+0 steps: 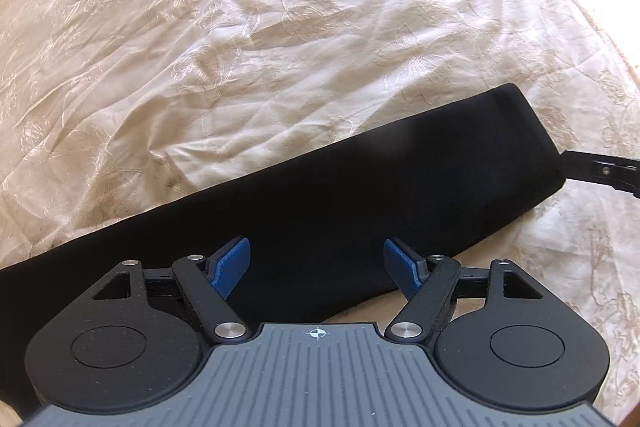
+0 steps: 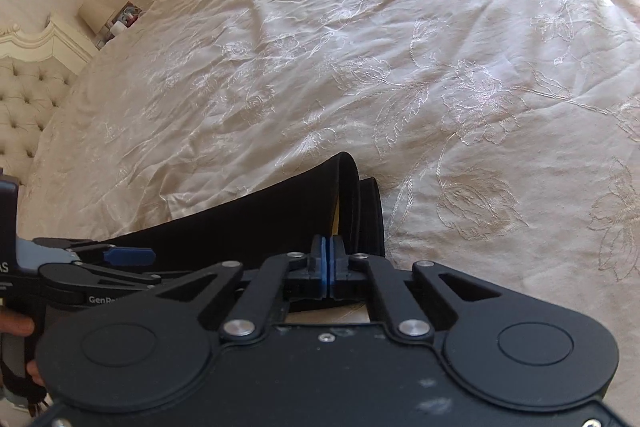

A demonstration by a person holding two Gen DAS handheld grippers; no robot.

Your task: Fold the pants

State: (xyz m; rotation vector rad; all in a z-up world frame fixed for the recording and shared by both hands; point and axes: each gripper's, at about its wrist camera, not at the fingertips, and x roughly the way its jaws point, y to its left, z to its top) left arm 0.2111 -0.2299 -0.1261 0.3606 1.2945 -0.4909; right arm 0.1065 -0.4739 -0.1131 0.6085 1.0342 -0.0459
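The black pants [image 1: 360,195] lie as a long folded band across a cream embroidered bedspread [image 1: 240,27]. My left gripper [image 1: 316,267] is open, its blue pads [image 1: 232,267] spread above the near edge of the pants, holding nothing. My right gripper [image 2: 328,263] is shut, blue pads pressed together at the end of the pants [image 2: 260,215], apparently pinching the edge of the cloth; the pinched edge is hidden. The waistband end curls up [image 2: 352,195] just beyond the fingers. The right gripper also shows at the far right in the left wrist view [image 1: 600,171], at the pants' end.
The bedspread [image 2: 400,67] stretches wide beyond the pants. A tufted cream headboard [image 2: 28,95] and a nightstand with small items [image 2: 120,19] stand at the far left. The left gripper [image 2: 132,255] appears at the left in the right wrist view.
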